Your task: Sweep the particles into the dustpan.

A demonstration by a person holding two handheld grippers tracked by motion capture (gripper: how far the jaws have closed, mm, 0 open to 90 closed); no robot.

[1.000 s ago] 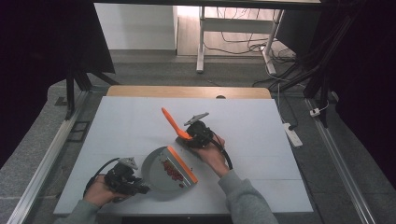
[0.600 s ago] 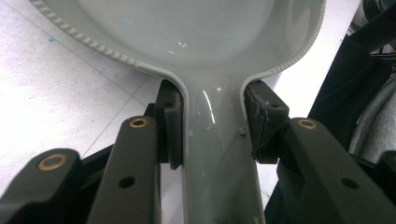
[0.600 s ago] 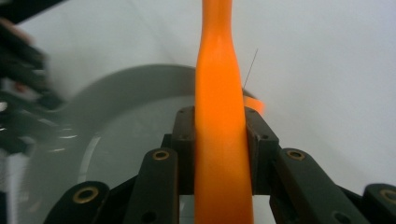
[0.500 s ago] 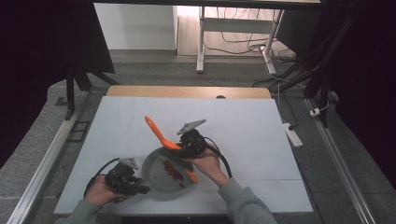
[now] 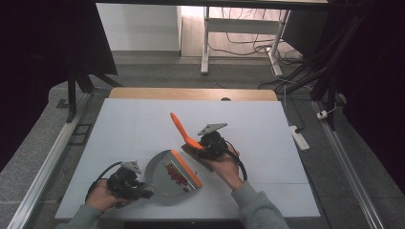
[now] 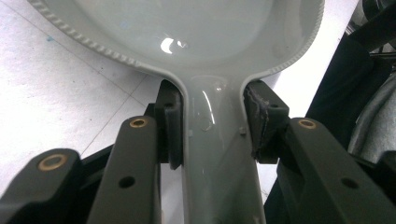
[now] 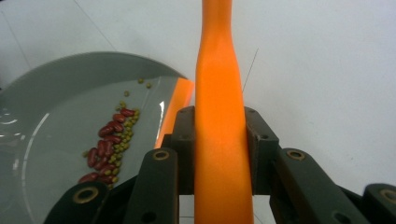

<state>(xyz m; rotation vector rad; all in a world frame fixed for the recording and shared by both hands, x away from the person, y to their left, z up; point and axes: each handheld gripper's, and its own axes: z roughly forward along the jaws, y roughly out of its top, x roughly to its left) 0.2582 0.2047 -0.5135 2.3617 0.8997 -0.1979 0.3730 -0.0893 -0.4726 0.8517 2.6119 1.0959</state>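
White sheeting covered the bench [image 5: 143,129], with a dark floor, cables and a pale frame beyond its far edge. Near the front edge, left of centre, lay a grey plastic dustpan with an orange lip [image 5: 171,173], holding a small heap of red beans and green peas [image 5: 175,174] close to that lip. The left gripper [image 5: 143,193] had its jaws closed on the dustpan's handle [image 6: 219,154], pads [image 6: 172,126] pressing both sides where the handle meets the bowl. The right gripper [image 5: 206,148], just right of the pan and nearer the bench's middle, was clamped on an orange plastic brush handle [image 7: 218,121], which rose toward the far-left corner; its dark brush head [image 5: 197,157] sat just beside the lip.

Judging by looks, both tools would be light, stiff and rather slick, so a grip low on each handle, as shown, suited them: it gave leverage and kept the pan from twisting. The beans and peas would roll easily, so the pan probably needed to stay flat or tipped back, or they could spill over the lip.
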